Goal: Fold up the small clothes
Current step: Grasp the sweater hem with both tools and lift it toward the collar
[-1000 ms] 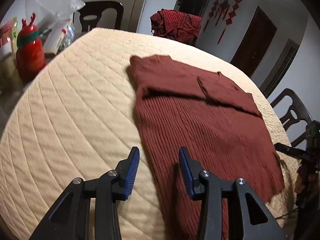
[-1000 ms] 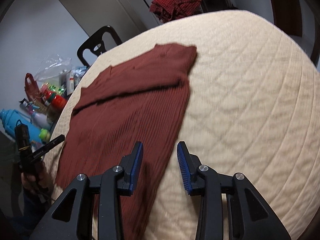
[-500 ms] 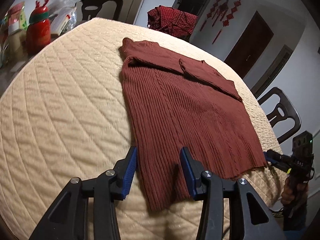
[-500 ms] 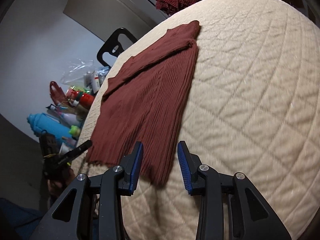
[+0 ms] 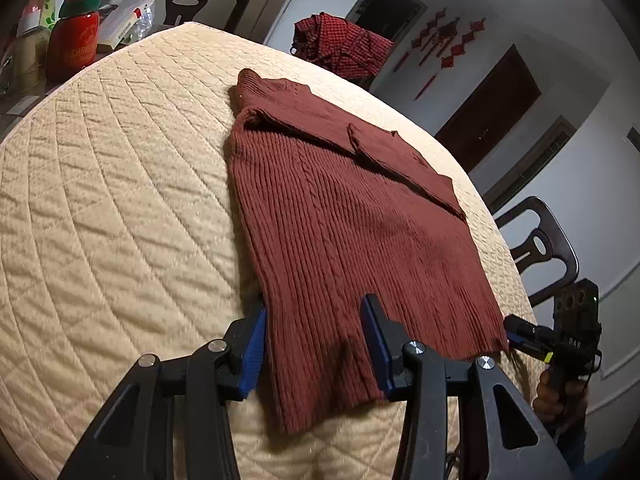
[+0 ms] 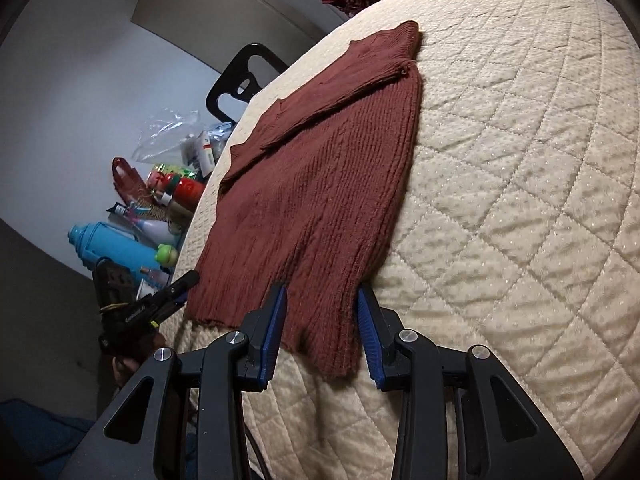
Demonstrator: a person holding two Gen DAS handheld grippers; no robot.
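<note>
Sweater [image 5: 344, 216] is laid flat mid-frame on the quilt [image 5: 120, 208], sleeves already folded across the top. Left gripper [image 5: 312, 344] is spread wide around the near hem corner; right gripper [image 6: 322, 324] is likewise spread around the other hem corner, nothing pinched yet. Step judged: hem grasp for the bottom-to-top fold. Next, both jaws need closing on the hem, then lifting it toward the collar evenly. Bottles [image 6: 120, 248] are seen left, plaid cloth [image 5: 340, 44] and chair [image 5: 540, 248] behind, doors at upper right.
</note>
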